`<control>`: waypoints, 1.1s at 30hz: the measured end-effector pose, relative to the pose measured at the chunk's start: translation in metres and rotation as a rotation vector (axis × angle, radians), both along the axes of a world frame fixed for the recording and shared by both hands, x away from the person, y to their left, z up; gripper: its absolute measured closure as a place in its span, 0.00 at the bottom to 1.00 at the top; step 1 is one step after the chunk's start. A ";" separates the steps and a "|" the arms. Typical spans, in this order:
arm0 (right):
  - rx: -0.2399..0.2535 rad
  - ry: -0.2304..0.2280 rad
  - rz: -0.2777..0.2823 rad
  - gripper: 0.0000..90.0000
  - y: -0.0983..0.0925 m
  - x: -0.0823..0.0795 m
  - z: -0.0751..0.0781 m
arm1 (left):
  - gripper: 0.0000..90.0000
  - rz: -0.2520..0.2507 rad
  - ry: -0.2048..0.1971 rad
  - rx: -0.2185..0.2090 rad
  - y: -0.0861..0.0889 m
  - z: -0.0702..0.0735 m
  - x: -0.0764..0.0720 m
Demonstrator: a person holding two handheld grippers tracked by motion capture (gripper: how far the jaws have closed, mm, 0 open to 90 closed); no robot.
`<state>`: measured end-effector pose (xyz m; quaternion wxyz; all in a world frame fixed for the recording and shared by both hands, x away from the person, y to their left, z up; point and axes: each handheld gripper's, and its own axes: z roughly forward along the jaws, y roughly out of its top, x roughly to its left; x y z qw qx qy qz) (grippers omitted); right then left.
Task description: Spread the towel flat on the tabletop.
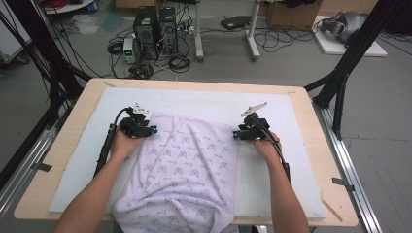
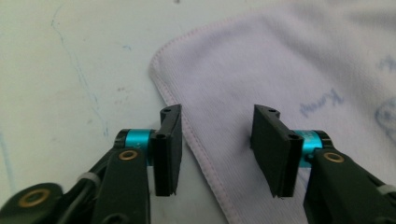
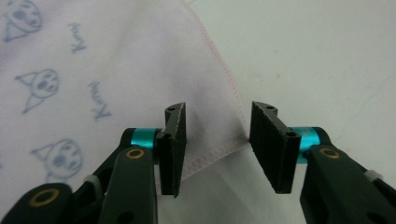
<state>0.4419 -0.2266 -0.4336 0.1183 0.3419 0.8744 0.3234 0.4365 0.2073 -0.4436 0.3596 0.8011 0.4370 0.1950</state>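
Nearest, the towel's point(image 1: 182, 179) front end spills over the near table point(image 1: 311, 111) edge between the person's forearms, rumpled there, while its far end lies flat on the white mat point(image 1: 204, 99). Farther out, the 2 grippers sit at the towel's 2 far corners: the left gripper point(image 1: 145, 128) at the left corner, the right gripper point(image 1: 241, 133) at the right. In the left gripper view, the jaws stand apart with the hemmed edge lying between them, unpinched; in the right gripper view the jaws likewise stand apart, the stitched corner below the gap. Neither grips anything. The step looks like spreading the cloth flat. To do it well, I judge both hands should lift away evenly without snagging the hem, so the corners stay square.
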 end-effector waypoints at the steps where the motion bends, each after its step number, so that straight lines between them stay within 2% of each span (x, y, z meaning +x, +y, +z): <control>1: 0.008 0.000 -0.009 0.73 0.000 0.001 -0.001 | 0.63 0.010 0.004 -0.020 0.001 -0.001 0.001; 2: 0.008 0.000 -0.009 0.73 0.000 0.001 -0.001 | 0.71 0.010 0.004 -0.020 0.001 -0.001 0.001; 3: 0.018 0.005 -0.014 0.88 -0.002 0.002 -0.001 | 0.71 -0.005 -0.010 -0.015 0.000 -0.001 0.001; 4: 0.053 0.043 0.015 0.96 -0.004 0.005 -0.001 | 0.93 -0.009 -0.016 -0.003 -0.002 -0.001 0.001; 5: 0.057 0.060 0.020 0.97 -0.006 0.008 0.000 | 0.94 -0.017 -0.006 0.036 -0.007 0.004 0.004; 6: 0.051 0.060 0.010 0.97 -0.007 0.011 0.003 | 0.95 -0.019 -0.006 0.047 -0.009 0.008 0.007; 7: 0.031 0.040 -0.003 0.97 -0.007 0.013 0.008 | 0.95 -0.012 -0.032 0.040 -0.010 0.015 0.010; 8: 0.019 0.015 -0.009 0.97 -0.007 0.017 0.016 | 0.95 -0.012 -0.032 0.040 -0.010 0.015 0.010; 9: 0.016 -0.015 -0.018 0.97 -0.008 0.020 0.026 | 0.95 -0.004 -0.080 0.010 -0.012 0.035 0.017; 10: 0.016 -0.041 -0.023 0.97 -0.009 0.023 0.039 | 0.95 -0.002 -0.103 0.010 -0.014 0.048 0.022; 12: 0.003 -0.113 -0.033 0.97 -0.010 0.029 0.067 | 0.95 0.014 -0.183 -0.021 -0.015 0.077 0.027; 13: 0.003 -0.113 -0.033 0.97 -0.010 0.029 0.067 | 0.95 0.014 -0.183 -0.021 -0.015 0.077 0.027; 14: 0.004 -0.196 -0.066 0.96 -0.013 0.035 0.097 | 0.95 0.025 -0.213 -0.045 -0.014 0.093 0.032; 15: 0.004 -0.196 -0.066 0.96 -0.013 0.035 0.097 | 0.95 0.038 -0.239 -0.054 -0.013 0.100 0.033; 16: 0.005 -0.254 -0.107 0.78 -0.015 0.041 0.110 | 0.87 0.079 -0.280 -0.028 -0.013 0.105 0.035; 17: 0.005 -0.254 -0.107 0.78 -0.015 0.041 0.110 | 0.72 0.079 -0.280 -0.028 -0.013 0.105 0.035; 18: 0.035 -0.202 -0.144 0.65 -0.016 0.048 0.105 | 0.67 0.095 -0.203 -0.031 -0.010 0.097 0.039; 19: 0.046 -0.172 -0.134 0.64 -0.016 0.049 0.100 | 0.66 0.095 -0.203 -0.031 -0.010 0.097 0.039; 20: 0.035 -0.146 -0.125 0.62 -0.014 0.048 0.092 | 0.66 0.077 -0.164 -0.003 -0.007 0.084 0.035; 22: 0.029 -0.120 -0.097 0.62 -0.012 0.042 0.077 | 0.64 0.065 -0.137 -0.008 -0.002 0.071 0.027; 23: 0.029 -0.120 -0.097 0.62 -0.012 0.042 0.077 | 0.62 0.065 -0.137 -0.008 -0.002 0.071 0.027; 24: 0.031 -0.073 -0.086 0.58 -0.011 0.034 0.063 | 0.62 0.034 -0.103 0.006 0.000 0.059 0.018; 25: 0.031 -0.073 -0.086 0.58 -0.011 0.034 0.063 | 0.61 0.034 -0.103 0.006 0.000 0.059 0.018; 26: 0.040 0.021 -0.069 0.54 -0.008 0.029 0.056 | 0.59 0.010 -0.080 0.002 0.001 0.053 0.011; 27: 0.040 0.021 -0.069 0.54 -0.008 0.029 0.056 | 0.59 -0.007 -0.075 -0.003 0.001 0.049 0.005; 28: 0.032 -0.012 -0.025 0.59 -0.003 0.014 0.055 | 0.59 -0.048 -0.073 0.023 0.002 0.042 -0.009; 29: 0.048 -0.041 -0.005 0.59 -0.001 0.007 0.055 | 0.59 -0.048 -0.073 0.023 0.002 0.042 -0.009; 30: 0.066 -0.042 0.014 0.58 0.001 0.000 0.056 | 0.58 -0.065 -0.067 0.007 0.002 0.039 -0.016; 31: 0.095 -0.012 0.022 0.57 0.003 -0.008 0.056 | 0.57 -0.083 -0.056 0.006 0.003 0.036 -0.023; 32: 0.124 -0.013 0.045 0.58 0.004 -0.019 0.056 | 0.57 -0.116 -0.060 0.003 0.004 0.033 -0.038; 33: 0.123 -0.030 0.064 0.58 0.006 -0.027 0.056 | 0.58 -0.116 -0.060 0.003 0.004 0.033 -0.038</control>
